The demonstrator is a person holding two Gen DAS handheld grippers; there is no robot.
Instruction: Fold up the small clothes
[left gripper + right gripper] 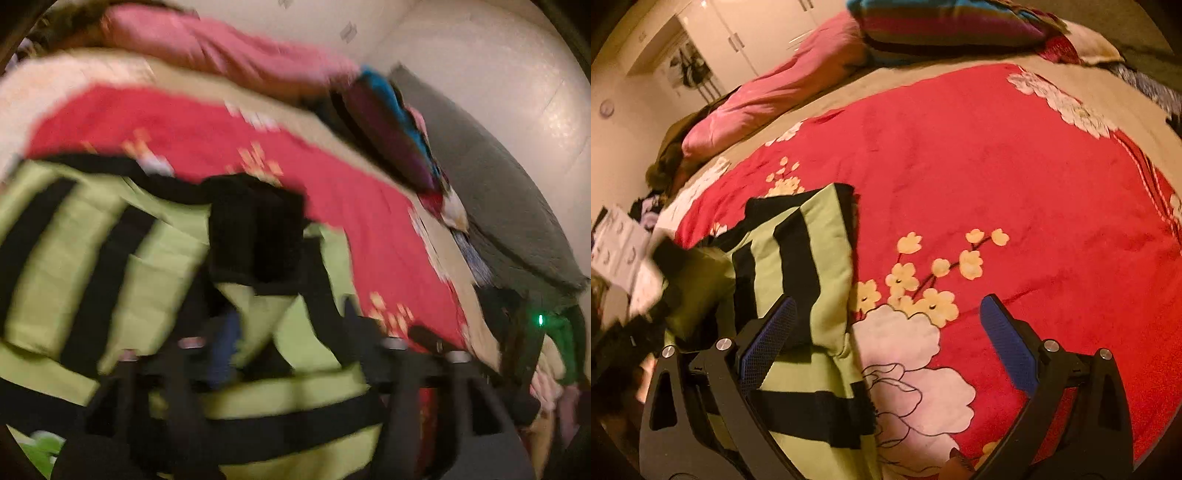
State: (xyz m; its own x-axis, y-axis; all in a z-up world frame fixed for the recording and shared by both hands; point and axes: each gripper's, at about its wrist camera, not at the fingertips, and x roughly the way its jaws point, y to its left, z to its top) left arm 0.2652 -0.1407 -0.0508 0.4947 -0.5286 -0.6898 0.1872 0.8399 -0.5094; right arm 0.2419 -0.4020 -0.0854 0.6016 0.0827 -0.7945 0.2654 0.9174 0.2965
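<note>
Right view is sharp: my right gripper is spread wide, empty, over the red blanket; the green-and-black striped garment lies on the blanket's left part. Left view is smeared: left gripper over the garment, can't tell its jaw state.

No words, brand names or numbers can be read anywhere here. The white sheet of paper at the left edge of the right wrist view carries rows of small dark marks, too small and blurred to make out. The left wrist view is smeared with motion, and the small pale tags on the wall show no legible print.
</note>
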